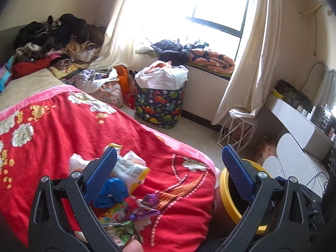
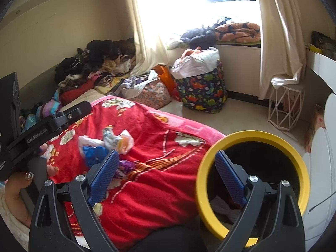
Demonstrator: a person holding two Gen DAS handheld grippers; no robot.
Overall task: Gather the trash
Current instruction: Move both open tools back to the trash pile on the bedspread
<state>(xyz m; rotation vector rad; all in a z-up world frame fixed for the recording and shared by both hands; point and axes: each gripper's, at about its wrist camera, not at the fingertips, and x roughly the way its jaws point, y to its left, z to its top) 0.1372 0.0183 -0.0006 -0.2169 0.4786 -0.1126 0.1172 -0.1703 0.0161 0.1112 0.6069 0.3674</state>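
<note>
1. Sunlit bedroom with cream walls, a bright window (image 1: 210, 6) and long cream curtains (image 1: 247, 67) hanging on either side of it.
2. Filling the left and centre of both views: a bed under a red blanket with white flower print (image 1: 63, 130), its far end heaped with a pile of dark and patterned clothes (image 1: 56, 40).
3. Beyond the bed, on the pale floor under the window: a navy fabric hamper printed with coloured dinosaurs (image 1: 159, 107), stuffed with white and orange laundry.
4. To the right, below the curtain: a white wire-frame side basket (image 2: 285, 109), and further right a white desk edge (image 1: 294, 115).
5. Just beside the bed's near corner: a round dark bin with a thick yellow rim (image 2: 252, 138), mouth open upward, some crumpled material lying at its bottom.
6. On the blanket, near the bed's foot: a loose heap of trash (image 2: 109, 145), namely white crumpled plastic, a blue wrapper, a yellow-and-white packet and shiny purple foil.
7. Left gripper (image 1: 170, 163): black frame, blue ribbed pads spread wide apart, nothing clamped; left pad in front of the trash, right pad in front of the bin rim.
8. Right gripper (image 2: 168, 176): blue pads standing wide apart and empty; right pad seen against the bin's mouth, left pad beside the purple foil.
</note>
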